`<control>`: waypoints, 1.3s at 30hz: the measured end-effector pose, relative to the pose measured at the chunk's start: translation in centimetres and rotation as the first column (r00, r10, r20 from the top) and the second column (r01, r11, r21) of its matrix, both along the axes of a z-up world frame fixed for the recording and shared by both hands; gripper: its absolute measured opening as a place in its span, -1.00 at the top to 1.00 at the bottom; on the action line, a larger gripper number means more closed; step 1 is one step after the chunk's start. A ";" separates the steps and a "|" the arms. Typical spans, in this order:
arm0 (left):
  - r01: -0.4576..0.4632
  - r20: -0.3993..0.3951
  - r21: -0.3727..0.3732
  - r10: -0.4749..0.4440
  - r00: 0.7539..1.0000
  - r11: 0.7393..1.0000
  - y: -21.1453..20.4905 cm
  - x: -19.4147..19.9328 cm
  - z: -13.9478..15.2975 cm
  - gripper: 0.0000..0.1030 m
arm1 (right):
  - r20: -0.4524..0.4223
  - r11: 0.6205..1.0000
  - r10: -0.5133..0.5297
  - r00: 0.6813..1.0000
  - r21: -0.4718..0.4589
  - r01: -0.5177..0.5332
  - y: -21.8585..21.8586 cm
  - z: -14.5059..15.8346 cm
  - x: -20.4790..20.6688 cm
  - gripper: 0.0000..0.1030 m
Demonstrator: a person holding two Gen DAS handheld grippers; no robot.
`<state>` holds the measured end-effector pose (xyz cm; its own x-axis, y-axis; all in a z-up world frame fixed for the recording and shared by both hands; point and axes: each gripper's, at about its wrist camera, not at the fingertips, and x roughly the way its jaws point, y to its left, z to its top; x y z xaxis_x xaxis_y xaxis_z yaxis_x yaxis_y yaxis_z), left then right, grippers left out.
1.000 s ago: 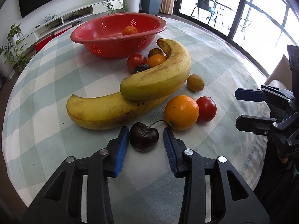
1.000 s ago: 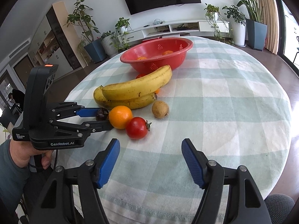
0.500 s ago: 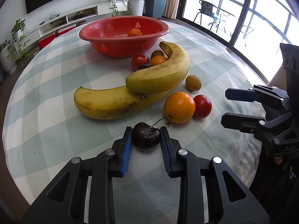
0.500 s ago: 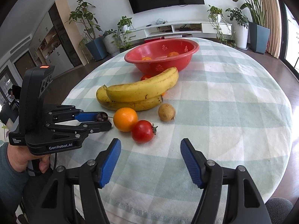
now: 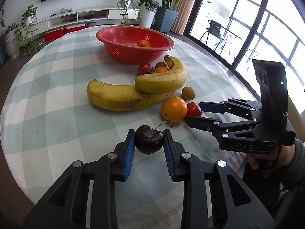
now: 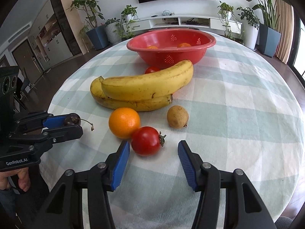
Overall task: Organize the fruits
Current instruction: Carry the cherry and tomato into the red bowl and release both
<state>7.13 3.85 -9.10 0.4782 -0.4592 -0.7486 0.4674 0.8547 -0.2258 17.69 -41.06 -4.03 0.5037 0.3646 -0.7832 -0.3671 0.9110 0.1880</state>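
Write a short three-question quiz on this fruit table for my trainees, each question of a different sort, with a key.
1. True or false: the left hand-held gripper is shut on the cherry.
2. Which fruit lies between the right hand-held gripper's fingers? A orange B tomato C banana
3. Fill in: the red basket holds two small ____ fruits.

Key: 1 true. 2 B; the jaws have just been closing and do not yet touch it. 3 orange.

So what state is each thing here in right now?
Left gripper: shut on the cherry.
Right gripper: open, jaws just closing around the tomato, not pressing it.
Red basket: upright, holding two small oranges.
Bananas: one lying across the other.
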 end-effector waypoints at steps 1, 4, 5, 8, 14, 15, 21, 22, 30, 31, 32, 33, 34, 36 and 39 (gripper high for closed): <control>-0.001 0.000 -0.002 0.001 1.000 1.000 0.1 -0.1 0.0 0.47 | 0.003 1.000 0.003 1.000 -0.006 -0.003 0.2 0.0 0.1 -0.09; -0.004 -0.003 -0.008 0.004 1.000 1.000 0.3 -0.3 0.0 0.47 | 0.014 0.999 0.022 1.000 -0.028 -0.021 0.7 0.0 0.4 0.04; -0.006 -0.003 -0.010 0.006 1.000 1.000 0.3 -0.4 0.0 0.47 | 0.019 0.999 0.030 0.999 -0.037 -0.029 0.9 0.0 0.5 0.13; -0.009 -0.002 -0.015 0.009 1.000 1.000 0.4 -0.5 0.0 0.47 | 0.030 0.997 0.052 0.998 -0.059 -0.050 1.4 -0.1 0.4 0.19; -0.013 -0.001 -0.017 0.013 1.000 1.000 0.4 -0.7 0.1 0.47 | 0.029 0.998 0.048 0.998 -0.045 -0.047 1.0 0.2 0.1 0.24; -0.015 -0.001 -0.017 0.015 1.000 1.000 0.5 -0.5 0.1 0.47 | 0.031 0.998 0.044 0.999 -0.039 -0.043 0.8 0.4 0.0 0.24; -0.020 0.003 -0.017 0.020 1.000 1.000 0.5 -0.4 0.4 0.47 | 0.034 1.000 0.011 0.999 0.000 -0.011 -0.9 1.2 -0.9 0.25; -0.019 0.003 -0.017 0.019 1.000 1.000 0.4 -0.4 0.4 0.48 | 0.034 1.000 0.002 0.999 0.011 -0.003 -1.3 1.4 -0.9 0.25; -0.034 0.013 -0.028 0.034 0.999 0.999 0.7 -0.1 1.3 0.47 | 0.024 0.997 -0.046 0.999 0.063 0.044 -3.7 2.1 -1.2 0.26; -0.036 0.016 -0.032 0.036 0.999 0.999 0.9 0.0 1.5 0.48 | 0.024 0.996 -0.052 0.998 0.069 0.050 -4.0 2.2 -1.2 0.26; -0.039 0.020 -0.034 0.039 0.999 0.999 1.0 0.3 1.9 0.48 | 0.024 0.996 -0.059 0.998 0.075 0.057 -4.3 2.3 -1.2 0.26; -0.040 0.026 -0.035 0.041 0.999 0.999 1.1 0.5 2.2 0.47 | 0.026 0.995 -0.066 0.997 0.079 0.064 -4.7 2.4 -1.2 0.26; -0.042 0.034 -0.033 0.043 0.998 0.999 1.3 0.8 2.6 0.47 | 0.029 0.994 -0.075 0.997 0.083 0.072 -5.0 2.6 -1.1 0.26; -0.044 0.051 -0.033 0.046 0.998 0.998 1.6 1.6 3.6 0.47 | 0.039 0.992 -0.094 0.995 0.090 0.090 -5.8 3.2 -0.8 0.26; -0.042 0.083 -0.025 0.044 0.996 0.999 1.7 3.3 5.6 0.47 | 0.059 0.987 -0.127 0.990 0.105 0.120 -7.5 4.5 0.0 0.26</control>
